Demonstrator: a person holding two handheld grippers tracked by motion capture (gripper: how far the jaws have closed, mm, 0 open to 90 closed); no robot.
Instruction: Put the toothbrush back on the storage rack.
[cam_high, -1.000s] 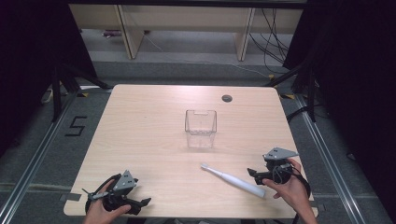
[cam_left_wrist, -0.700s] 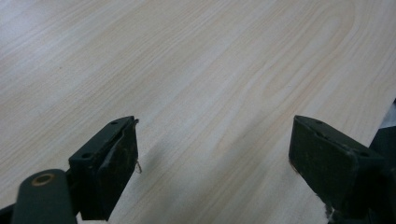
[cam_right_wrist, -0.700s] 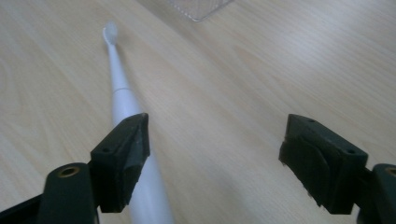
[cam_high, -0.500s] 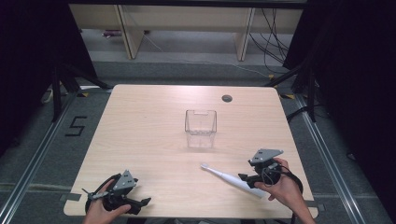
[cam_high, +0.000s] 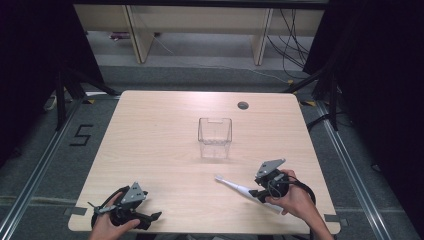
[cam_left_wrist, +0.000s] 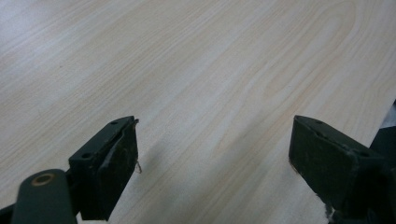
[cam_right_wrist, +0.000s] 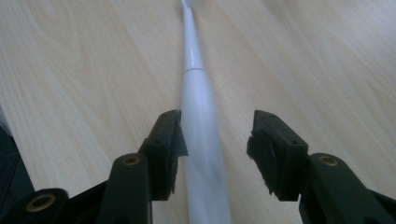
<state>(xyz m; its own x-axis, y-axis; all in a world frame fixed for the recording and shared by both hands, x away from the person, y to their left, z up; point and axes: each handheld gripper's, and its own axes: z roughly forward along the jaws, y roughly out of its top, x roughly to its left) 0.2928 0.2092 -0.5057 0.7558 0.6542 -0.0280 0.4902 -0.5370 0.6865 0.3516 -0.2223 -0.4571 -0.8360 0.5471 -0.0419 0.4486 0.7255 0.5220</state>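
The tabletop (cam_high: 165, 140) is pale wood w/ a small dark round hole (cam_high: 243, 105) near its far edge, and it sits on a grey floor w/ a "5" marked off to the left side. Roughly mid-tabletop stands a clear plastic container (cam_high: 215, 137), upright, open at the top, well apart from both hands.

Right hand-held gripper (cam_high: 260, 192) is at the near right part of the tabletop, held by the person's right hand (cam_high: 295, 200), grey three-cornered plate on top. Its jaws have just been closing and now stand narrow around the white electric toothbrush (cam_high: 245, 191). In the right gripper view the toothbrush handle (cam_right_wrist: 201, 140) runs straight up between the two pads: the left pad looks to be touching it, the right pad is still off it w/ a gap (so no full pinch yet).

The toothbrush lies flat on the tabletop, head end pointing left and away toward the container, thick end under the right hand.

Left hand-held gripper (cam_high: 150, 218) rests at the near left corner in the person's left hand (cam_high: 107, 227); the left gripper view shows its jaws wide over bare wood, nothing between the pads (cam_left_wrist: 121, 163).
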